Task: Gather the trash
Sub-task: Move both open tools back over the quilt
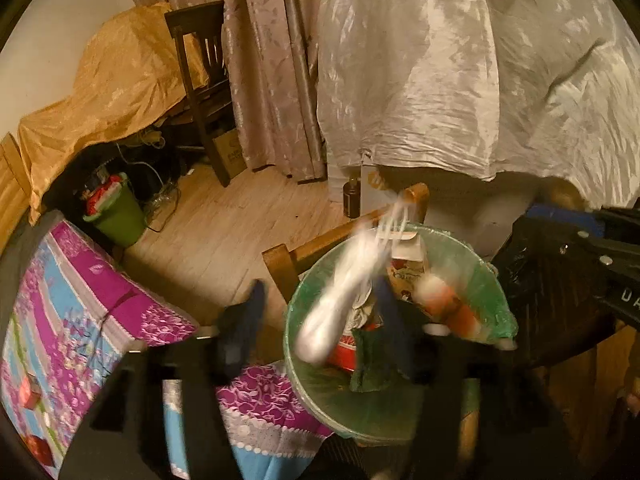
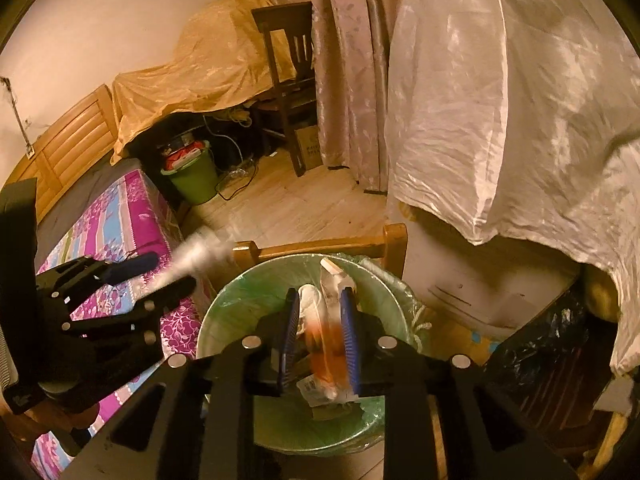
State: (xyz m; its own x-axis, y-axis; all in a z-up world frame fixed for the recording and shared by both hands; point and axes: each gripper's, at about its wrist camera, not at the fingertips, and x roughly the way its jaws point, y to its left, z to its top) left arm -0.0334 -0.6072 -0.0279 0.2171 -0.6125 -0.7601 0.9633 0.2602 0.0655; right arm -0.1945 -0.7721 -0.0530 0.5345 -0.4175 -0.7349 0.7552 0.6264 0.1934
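Note:
A round bin with a green liner (image 1: 492, 300) (image 2: 240, 296) sits on a wooden chair and holds trash. My left gripper (image 1: 320, 312) is open above it; a blurred white wrapper (image 1: 344, 292) is in the air between its fingers, seen also in the right wrist view (image 2: 200, 254). My right gripper (image 2: 320, 338) hovers over the bin with an orange and white wrapper (image 2: 326, 344) blurred between its blue pads (image 2: 350, 340); whether they grip it I cannot tell. That wrapper shows in the left wrist view (image 1: 444, 304).
A bed with a purple and blue floral sheet (image 1: 80, 300) lies left. A green bucket (image 1: 120, 216) stands on the wood floor. A dark chair (image 1: 200, 80), curtains (image 1: 272, 60), a white draped cloth (image 1: 460, 80) and a black bag (image 1: 552, 280) surround the bin.

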